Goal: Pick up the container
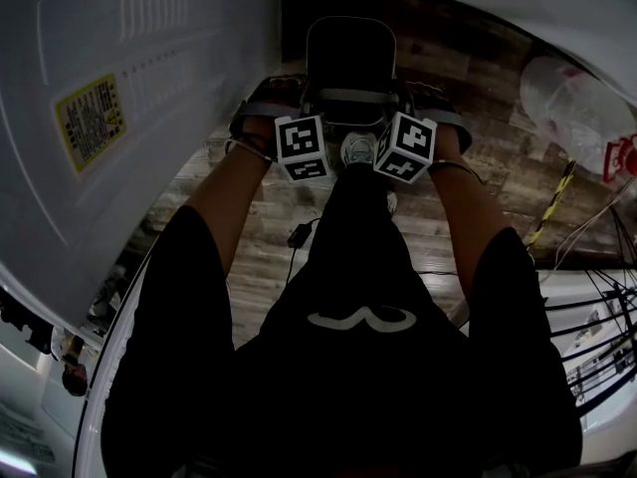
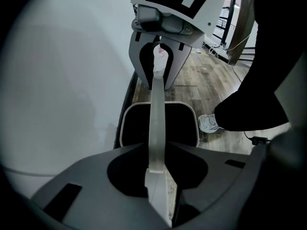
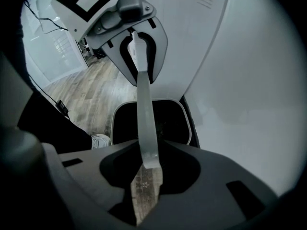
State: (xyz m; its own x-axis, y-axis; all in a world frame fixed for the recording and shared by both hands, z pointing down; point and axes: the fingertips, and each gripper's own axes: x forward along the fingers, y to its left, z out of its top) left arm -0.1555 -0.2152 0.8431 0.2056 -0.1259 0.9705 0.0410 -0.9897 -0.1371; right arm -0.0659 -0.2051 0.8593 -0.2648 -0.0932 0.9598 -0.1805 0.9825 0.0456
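The container [image 1: 348, 58] is a dark, open bin with a pale rim, standing in front of the person's feet. A grey handle strip [image 1: 350, 96] arches over it. My left gripper [image 1: 317, 100] is shut on the handle's left part and my right gripper [image 1: 394, 100] on its right part, jaws facing each other. In the left gripper view the handle [image 2: 157, 114] runs from my left gripper [image 2: 158, 176] to the right gripper [image 2: 156, 68], above the bin's rim [image 2: 125, 123]. The right gripper view mirrors this: right gripper [image 3: 146, 169], handle [image 3: 145, 114], left gripper [image 3: 139, 56]. I cannot tell whether the bin touches the floor.
A large white appliance wall [image 1: 119, 118] stands close on the left of the bin. The floor is wood plank [image 1: 478, 78]. A white shoe [image 1: 358, 149] is just behind the bin. A black cable adapter [image 1: 299, 235] and a clear plastic bag [image 1: 577, 103] lie nearby.
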